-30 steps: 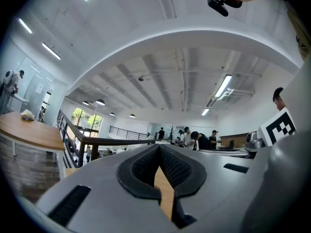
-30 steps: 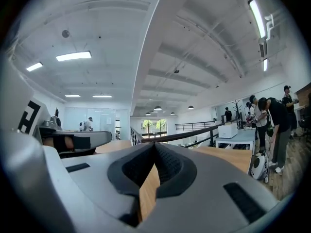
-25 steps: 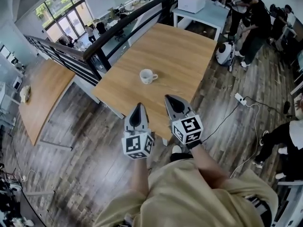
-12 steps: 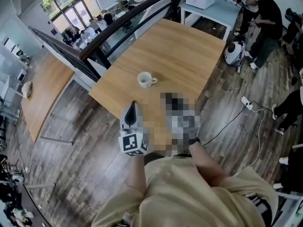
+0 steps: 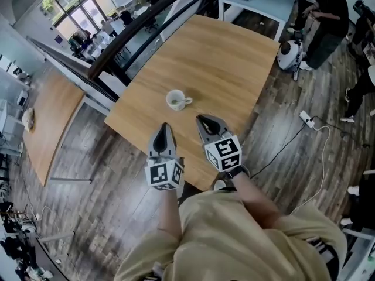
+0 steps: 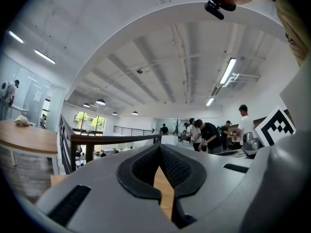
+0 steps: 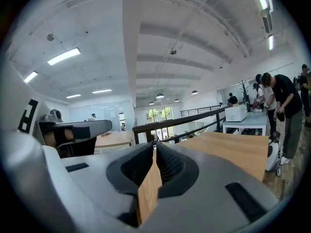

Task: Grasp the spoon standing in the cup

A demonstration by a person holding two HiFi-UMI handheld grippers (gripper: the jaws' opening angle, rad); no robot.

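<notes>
Jaws: left gripper (image 5: 164, 129) closed tip to tip, empty; right gripper (image 5: 203, 120) likewise closed, empty. Cup (image 5: 175, 100): upright on table (image 5: 234, 51), ahead of both jaws and apart from them, handle toward the right. Spoon: too small to make out. Progress: neither gripper holds it; approach, opening and grasp apparently remain. Obstructions: none ahead of the jaws. Railing (image 5: 146, 25) beyond; person (image 5: 328, 13) far right.

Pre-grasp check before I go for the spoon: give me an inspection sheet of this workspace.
Surface: wooden table, holding only the cup.
Job's things: cup white, upright; spoon too small to make out.
Clutter: nothing seen.
Grippers: left gripper and right gripper both shut, empty, short of the cup.
Cables: power strip with its lead on the floor, right.
Surroundings: railing, people beyond the table.
</notes>
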